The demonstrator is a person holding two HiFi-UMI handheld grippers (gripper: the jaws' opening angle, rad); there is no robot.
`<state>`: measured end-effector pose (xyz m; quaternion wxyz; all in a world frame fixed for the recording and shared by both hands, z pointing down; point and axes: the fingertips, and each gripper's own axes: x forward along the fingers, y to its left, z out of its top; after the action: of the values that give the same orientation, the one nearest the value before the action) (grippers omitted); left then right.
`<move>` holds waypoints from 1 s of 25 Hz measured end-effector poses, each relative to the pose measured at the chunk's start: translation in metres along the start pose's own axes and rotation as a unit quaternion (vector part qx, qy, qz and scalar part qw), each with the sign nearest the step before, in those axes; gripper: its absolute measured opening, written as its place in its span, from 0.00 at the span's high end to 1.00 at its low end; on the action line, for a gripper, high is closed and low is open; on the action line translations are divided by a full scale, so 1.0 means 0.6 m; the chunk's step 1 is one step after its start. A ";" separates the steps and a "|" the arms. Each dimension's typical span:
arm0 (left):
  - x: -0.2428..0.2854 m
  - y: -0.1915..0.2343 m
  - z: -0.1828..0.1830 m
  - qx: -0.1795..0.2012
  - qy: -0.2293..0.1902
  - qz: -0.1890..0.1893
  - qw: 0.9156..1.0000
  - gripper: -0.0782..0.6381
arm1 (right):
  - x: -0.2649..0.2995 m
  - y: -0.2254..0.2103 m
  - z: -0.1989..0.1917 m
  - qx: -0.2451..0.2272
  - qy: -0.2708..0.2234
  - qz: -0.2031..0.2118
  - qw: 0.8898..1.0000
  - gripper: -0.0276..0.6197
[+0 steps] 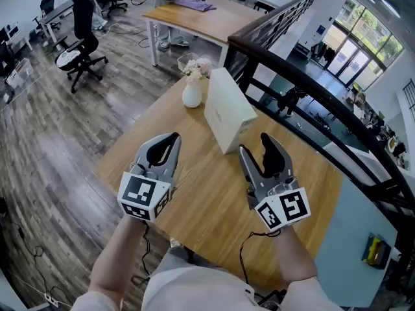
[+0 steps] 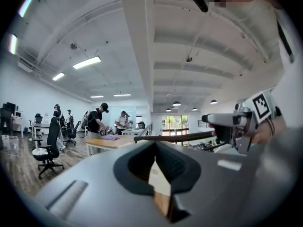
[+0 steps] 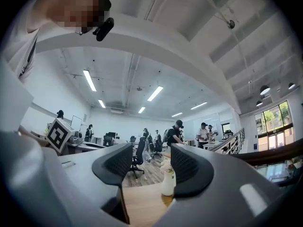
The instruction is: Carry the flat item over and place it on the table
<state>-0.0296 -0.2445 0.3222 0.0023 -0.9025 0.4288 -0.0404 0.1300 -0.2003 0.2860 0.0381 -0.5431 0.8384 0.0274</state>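
The left gripper [image 1: 171, 138] hovers over the table [image 1: 207, 196], its 2 jaws all but together with nothing clamped. Past it, a white vase [image 1: 192, 94] of flowers stands near the far edge. Just right of the vase, the flat white box [image 1: 228, 112] stands on its edge on the table, untouched. The right gripper [image 1: 257, 146] hovers close before the box, jaws apart and empty.
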 end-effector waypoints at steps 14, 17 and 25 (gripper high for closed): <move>-0.102 -0.056 0.023 0.006 -0.012 -0.013 1.000 0.89 | -0.083 0.089 0.036 0.055 -0.010 0.039 0.998 0.86; -0.119 -0.067 0.021 -0.002 -0.013 -0.019 1.000 0.89 | -0.092 0.102 0.028 0.066 -0.004 0.041 0.997 0.92; -0.152 -0.101 0.002 -0.008 -0.006 -0.031 0.999 0.89 | -0.110 0.129 0.000 0.084 0.016 0.053 0.995 0.96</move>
<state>-0.0400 -0.1357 0.3171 -0.0038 -0.9155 0.4010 -0.0319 0.0864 -0.1086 0.2925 0.0682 -0.4932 0.8658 -0.0497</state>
